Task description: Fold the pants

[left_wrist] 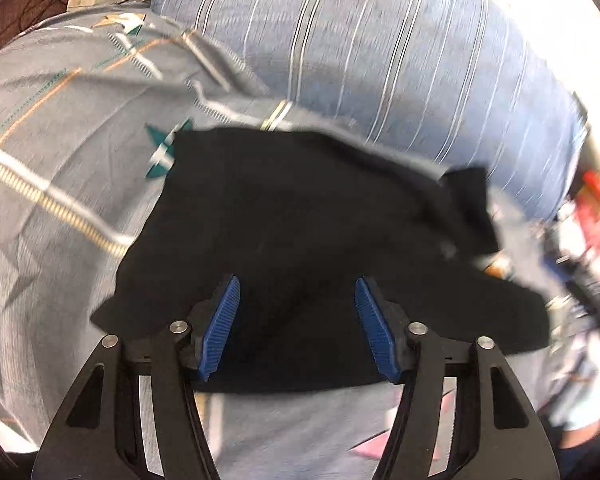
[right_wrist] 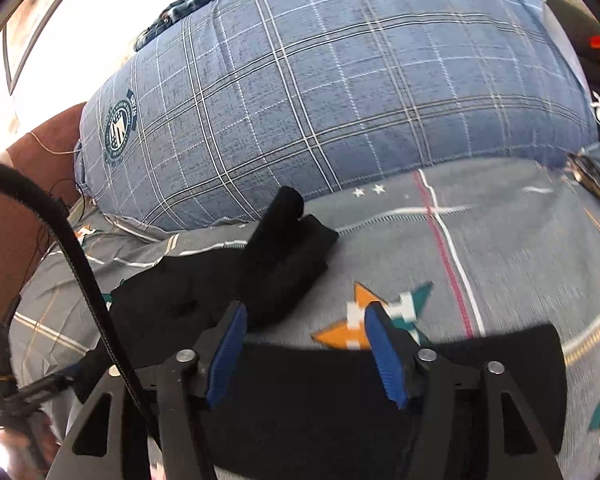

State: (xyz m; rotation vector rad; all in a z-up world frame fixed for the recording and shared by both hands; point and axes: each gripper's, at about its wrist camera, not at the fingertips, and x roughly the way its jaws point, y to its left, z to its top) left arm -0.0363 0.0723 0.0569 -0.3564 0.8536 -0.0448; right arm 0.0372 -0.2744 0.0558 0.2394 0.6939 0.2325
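Observation:
Black pants (left_wrist: 300, 216) lie on a grey patterned bed sheet (left_wrist: 60, 160). In the left wrist view my left gripper (left_wrist: 297, 292) is open and empty, its blue pads (left_wrist: 220, 328) apart above the near part of the pants. In the right wrist view the pants (right_wrist: 284, 256) are bunched, with one end sticking up near the pillow, and a flat black part (right_wrist: 320, 392) lies under my right gripper (right_wrist: 306, 316). The right gripper is open and empty, its blue pads (right_wrist: 384, 356) over the edge of that flat part.
A big blue plaid pillow (right_wrist: 340, 92) lies behind the pants. A black cable (right_wrist: 84, 272) curves at the left of the right wrist view. Blurred clutter (left_wrist: 584, 240) sits beyond the bed's right side. Sunglasses (right_wrist: 592, 182) lie at the far right.

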